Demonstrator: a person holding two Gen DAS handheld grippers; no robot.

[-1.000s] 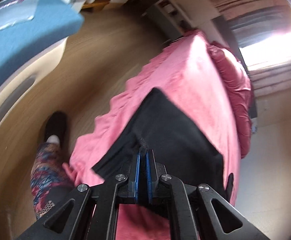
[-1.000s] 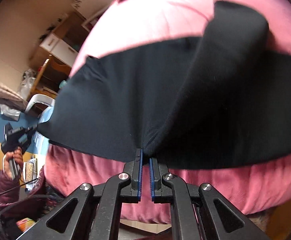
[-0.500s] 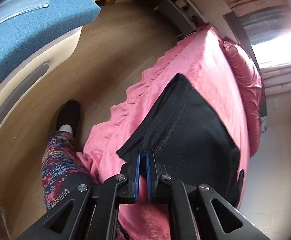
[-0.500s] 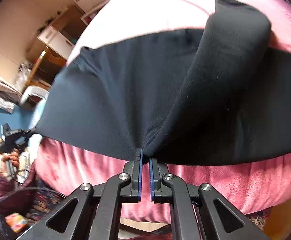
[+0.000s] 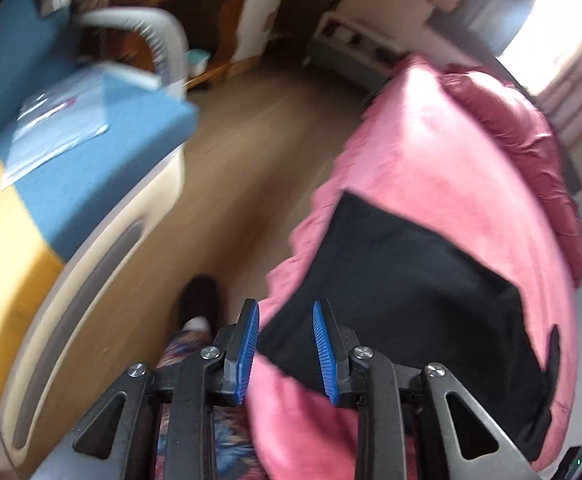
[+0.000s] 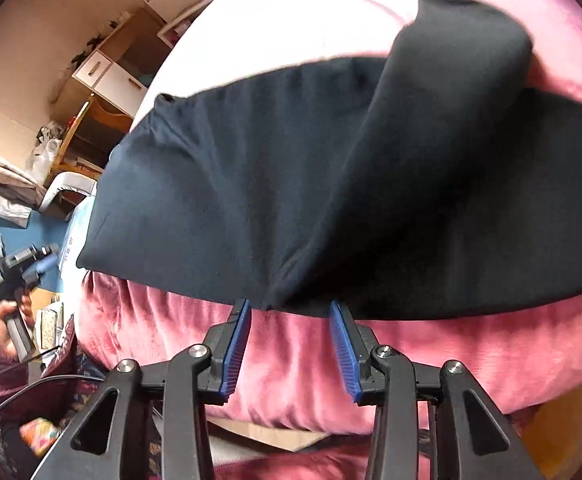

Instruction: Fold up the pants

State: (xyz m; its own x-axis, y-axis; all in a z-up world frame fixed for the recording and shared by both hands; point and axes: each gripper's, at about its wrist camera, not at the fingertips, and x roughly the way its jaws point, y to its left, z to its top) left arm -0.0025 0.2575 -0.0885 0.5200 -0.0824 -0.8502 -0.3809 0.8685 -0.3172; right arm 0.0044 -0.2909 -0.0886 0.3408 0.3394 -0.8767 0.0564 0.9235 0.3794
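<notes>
The black pants [image 6: 291, 168] lie spread across a pink bed cover [image 6: 299, 364], with one leg folded over toward the far side [image 6: 463, 52]. In the left wrist view the pants [image 5: 403, 292] lie near the bed's near corner. My left gripper [image 5: 286, 320] is open and empty, just off the pants' near corner. My right gripper [image 6: 290, 312] is open and empty, its tips at the pants' near edge. The left gripper also shows at the left edge of the right wrist view [image 6: 19, 264].
A blue-topped cream and yellow cabinet [image 5: 91, 168] stands left of the bed across a wooden floor [image 5: 259, 128]. The person's patterned leg and black shoe [image 5: 199, 300] are by the bed corner. Dark pink pillows [image 5: 531, 132] lie at the bed's head. Shelves and boxes [image 6: 103, 76] line the wall.
Both grippers have opened and let go of the pants. The pants now lie flat on the bed. The left gripper has pulled back from the pants' corner.
</notes>
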